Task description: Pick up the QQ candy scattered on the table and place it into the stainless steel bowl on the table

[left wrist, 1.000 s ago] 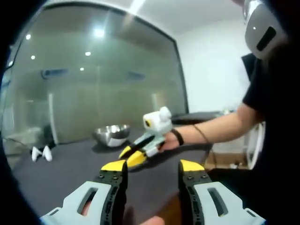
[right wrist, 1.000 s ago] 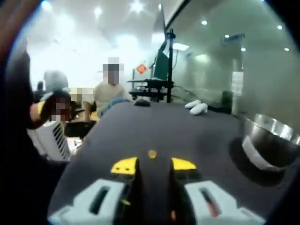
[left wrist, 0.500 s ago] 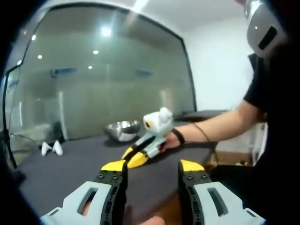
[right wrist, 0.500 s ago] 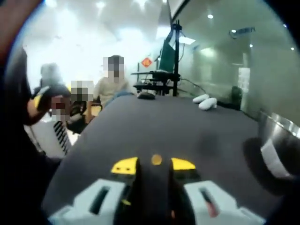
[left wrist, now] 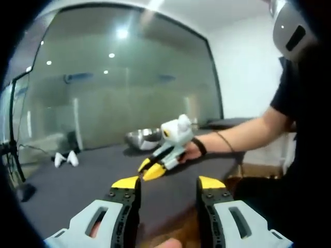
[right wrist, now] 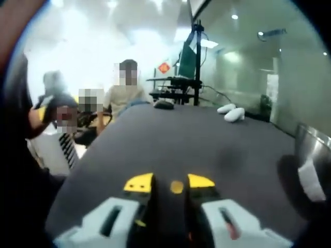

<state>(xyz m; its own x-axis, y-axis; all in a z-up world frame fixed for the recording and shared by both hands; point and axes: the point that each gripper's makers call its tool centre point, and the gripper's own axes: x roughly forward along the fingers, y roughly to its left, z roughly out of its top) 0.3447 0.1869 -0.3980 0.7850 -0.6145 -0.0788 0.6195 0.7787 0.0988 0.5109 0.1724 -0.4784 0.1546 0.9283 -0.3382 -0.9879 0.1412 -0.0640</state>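
Right gripper view is looking along the dark table (right wrist: 207,139), where the right gripper (right wrist: 169,182) is reaching low over the surface with its yellow-tipped jaws spread a little, and a small round orange QQ candy (right wrist: 177,187) is sitting in the gap between the tips; whether the tips are touching it cannot be told. At the right edge the rim of the stainless steel bowl (right wrist: 313,150) is showing, standing on the table well apart from the candy. Two white oblong objects (right wrist: 231,112) are lying at the far end of the table, with a monitor stand (right wrist: 194,62) rising behind them and seated people beyond. Left gripper view is showing the left gripper (left wrist: 168,183) hanging above the table (left wrist: 77,178) with its jaws spread wide and nothing between them. Ahead, a person's hand (left wrist: 194,150) is holding the right gripper (left wrist: 151,169) with its tips angling down to the tabletop, and the stainless steel bowl (left wrist: 142,138) is resting just behind it.
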